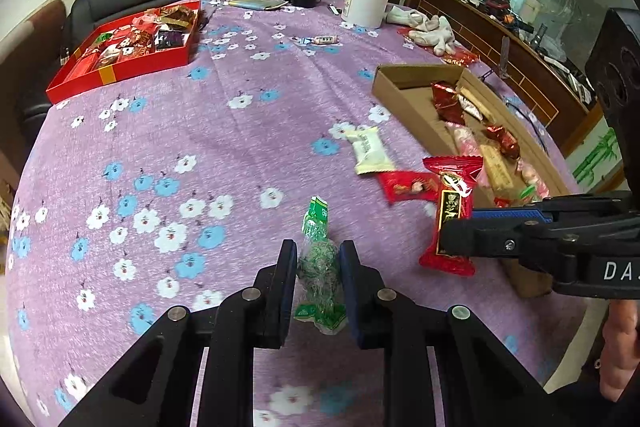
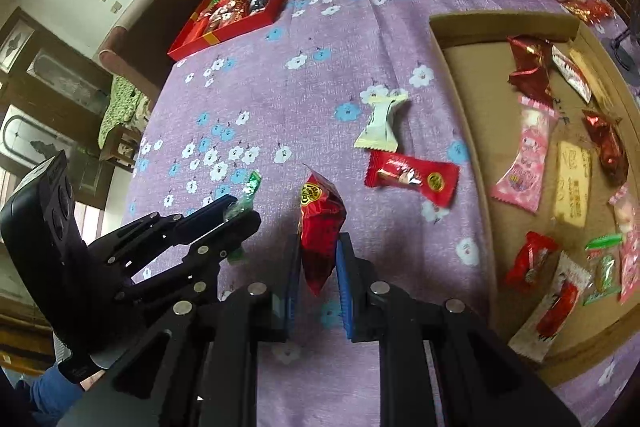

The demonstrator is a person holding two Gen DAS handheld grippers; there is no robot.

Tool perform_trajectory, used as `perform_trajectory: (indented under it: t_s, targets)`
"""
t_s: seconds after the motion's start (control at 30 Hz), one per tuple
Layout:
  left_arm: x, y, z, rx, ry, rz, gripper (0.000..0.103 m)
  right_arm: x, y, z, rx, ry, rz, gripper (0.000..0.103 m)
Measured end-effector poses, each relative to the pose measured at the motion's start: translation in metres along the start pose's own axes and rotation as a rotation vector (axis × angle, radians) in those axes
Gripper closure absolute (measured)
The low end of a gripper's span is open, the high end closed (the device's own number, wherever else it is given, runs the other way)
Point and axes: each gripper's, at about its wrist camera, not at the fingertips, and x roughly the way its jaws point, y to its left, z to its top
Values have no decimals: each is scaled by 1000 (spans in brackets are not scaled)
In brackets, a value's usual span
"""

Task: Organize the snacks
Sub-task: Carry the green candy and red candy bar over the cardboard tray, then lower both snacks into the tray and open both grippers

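Near the table's front edge, green candy (image 1: 320, 267) clamped in left gripper (image 1: 318, 267); red snack packet (image 2: 320, 227) pinched in right gripper (image 2: 318, 247). Cream wrapper (image 2: 382, 127) beyond; cardboard tray (image 2: 460, 39) right, red box (image 1: 120, 75) far left

A green candy (image 1: 319, 259) stands pinched upright between two fingers. A red snack packet (image 2: 320, 223) is pinched too, near the brown cardboard box (image 2: 472, 131) with sweets.
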Motion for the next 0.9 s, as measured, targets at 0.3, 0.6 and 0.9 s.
perform_trajectory:
  t_s: [0.3, 0.6, 0.9]
  targets:
    - [0, -54, 13, 2, -16, -1, 81, -42, -58, -2, 32, -37, 17, 86]
    - [9, -121, 33, 96, -11, -45, 81, -75, -125, -14, 145, -75, 7, 86]
    - [26, -183, 35, 212, 26, -122, 81, -81, -182, -30, 293, -37, -29, 86]
